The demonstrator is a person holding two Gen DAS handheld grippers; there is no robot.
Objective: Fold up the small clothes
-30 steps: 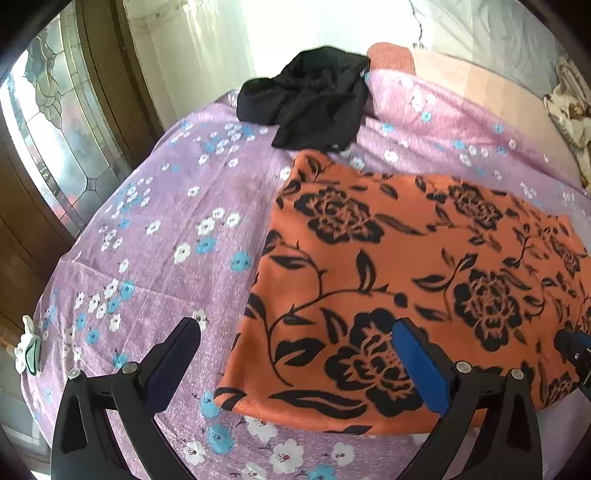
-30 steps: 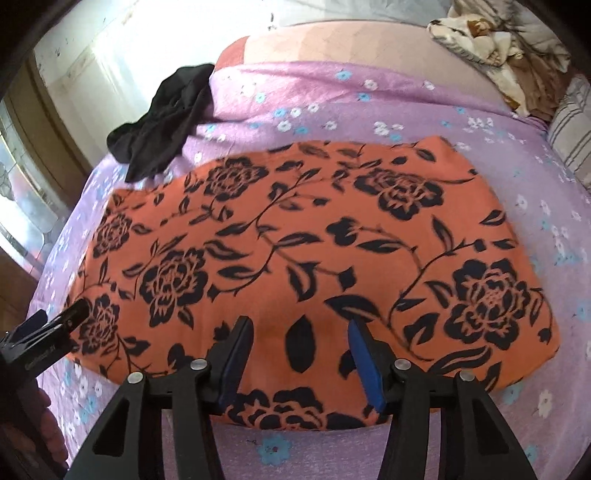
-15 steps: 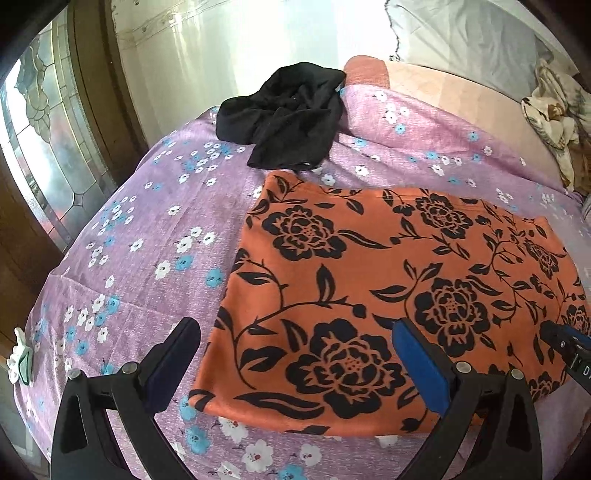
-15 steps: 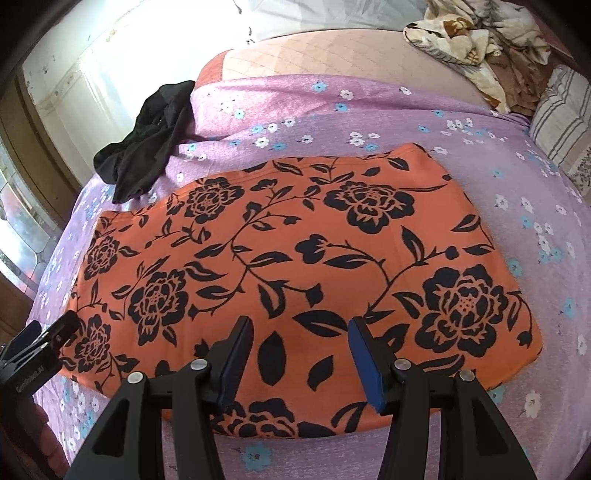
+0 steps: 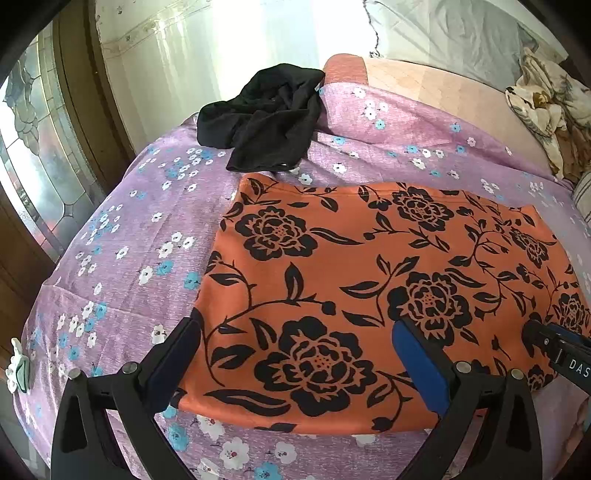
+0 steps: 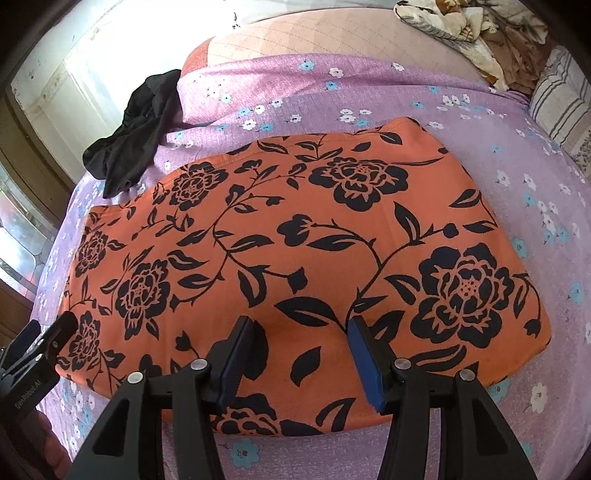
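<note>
An orange cloth with black flowers (image 5: 369, 280) (image 6: 295, 236) lies flat and folded on the purple flowered bedsheet (image 5: 140, 236) (image 6: 443, 96). My left gripper (image 5: 295, 339) hovers open over the cloth's near left corner, with nothing between its fingers. My right gripper (image 6: 301, 332) stands open above the near edge of the cloth, around its middle, and pinches no fabric. Each gripper's tip shows in the other view, the right gripper (image 5: 554, 350) at the right edge and the left gripper (image 6: 40, 343) at the left edge.
A crumpled black garment (image 5: 266, 118) (image 6: 133, 140) lies at the far left of the bed. A heap of patterned fabric (image 5: 543, 110) (image 6: 461, 26) and a striped pillow (image 6: 557, 96) sit at the far right. A leaded window (image 5: 33, 166) stands past the bed's left edge.
The left gripper has drawn back a little, so more of the bed and wall shows. The right wrist view has tilted slightly. Both jaws keep their width and the cloth lies still.
</note>
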